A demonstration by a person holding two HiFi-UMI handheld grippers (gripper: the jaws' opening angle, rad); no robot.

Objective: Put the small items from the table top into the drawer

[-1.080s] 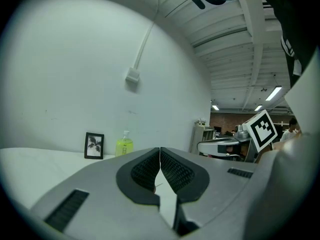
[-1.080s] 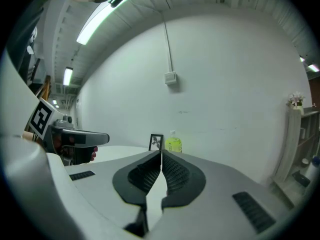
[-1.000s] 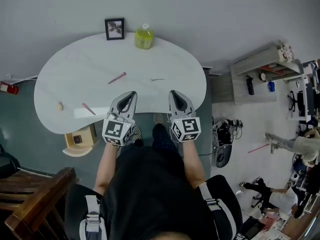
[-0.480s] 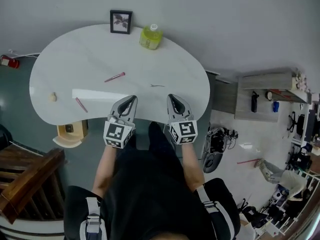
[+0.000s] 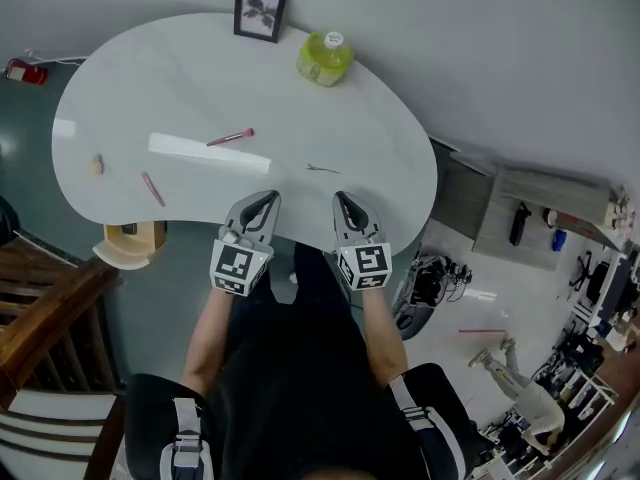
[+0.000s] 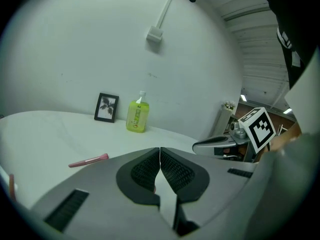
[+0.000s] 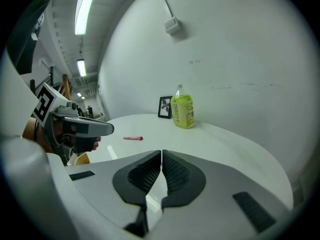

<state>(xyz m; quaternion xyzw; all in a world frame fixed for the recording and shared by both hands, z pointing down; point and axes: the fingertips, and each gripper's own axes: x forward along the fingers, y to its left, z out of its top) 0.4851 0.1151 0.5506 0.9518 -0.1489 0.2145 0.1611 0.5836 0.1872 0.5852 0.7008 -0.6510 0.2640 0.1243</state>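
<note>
The see-through bottle (image 5: 325, 58) at 12 o'clock holds yellow-green drink. A pink brush (image 5: 230, 137), pink stick (image 5: 152, 188), tan lump (image 5: 97, 165) and thin wire (image 5: 318, 169), maybe a hairpin, lie on the smooth white bean-shaped table (image 5: 150, 78). At 6 o'clock, the left gripper (image 5: 267, 197) and right gripper (image 5: 340, 199) are squeezed closed on nothing.

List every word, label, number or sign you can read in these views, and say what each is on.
No text here can be read.
On the green bottle: a printed label, too small and blurred to read.
On the marker cube of the left gripper and that of the right gripper: black-and-white square codes, no letters or numbers.
On the framed picture: a plant image, no words.
</note>
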